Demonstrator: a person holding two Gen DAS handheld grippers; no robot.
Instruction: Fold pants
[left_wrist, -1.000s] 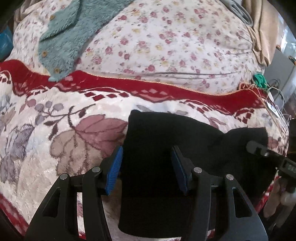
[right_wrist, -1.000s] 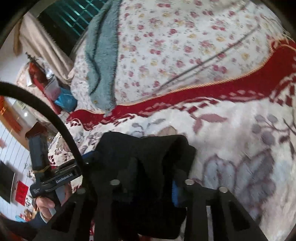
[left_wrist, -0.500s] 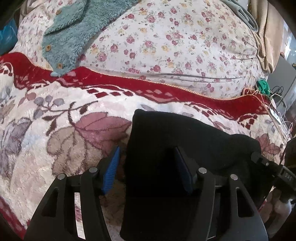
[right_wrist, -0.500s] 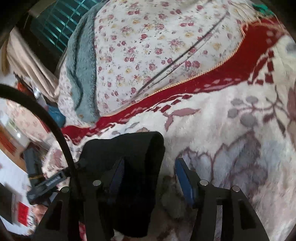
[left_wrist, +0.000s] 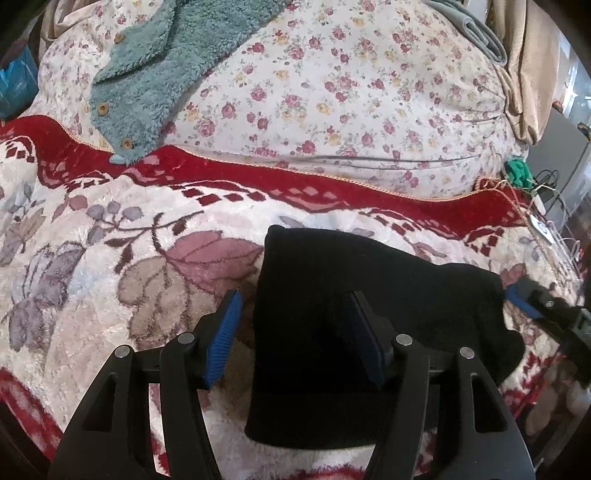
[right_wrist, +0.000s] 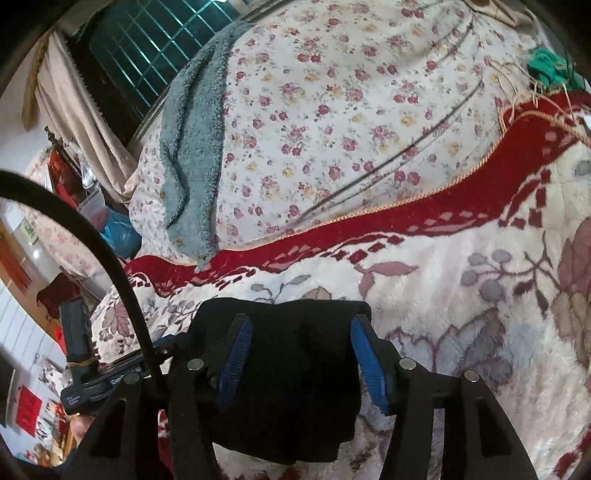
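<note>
Black pants (left_wrist: 369, 295) lie folded on a plush flowered blanket (left_wrist: 92, 258). My left gripper (left_wrist: 295, 336) is open over their left edge: one blue pad hangs above the blanket, the other above the black cloth, neither pressing. At the pants' right end my right gripper (left_wrist: 532, 306) shows. In the right wrist view the right gripper (right_wrist: 301, 358) straddles the pants (right_wrist: 295, 387). Its jaws are opening, and the cloth lies loose between the pads. The left gripper (right_wrist: 85, 373) shows at the far left.
A teal fleece garment (left_wrist: 155, 74) lies on a floral quilt (left_wrist: 351, 92) heaped behind the blanket's red border (left_wrist: 295, 184). Cables and a green tangle (left_wrist: 517, 170) sit at the bed's right edge. A barred window (right_wrist: 147, 48) and clutter stand beyond the bed.
The right gripper's jaws have spread and let go of the bunched black cloth, which now lies lower between them. The left jaws widened a little. Both views shifted slightly.
</note>
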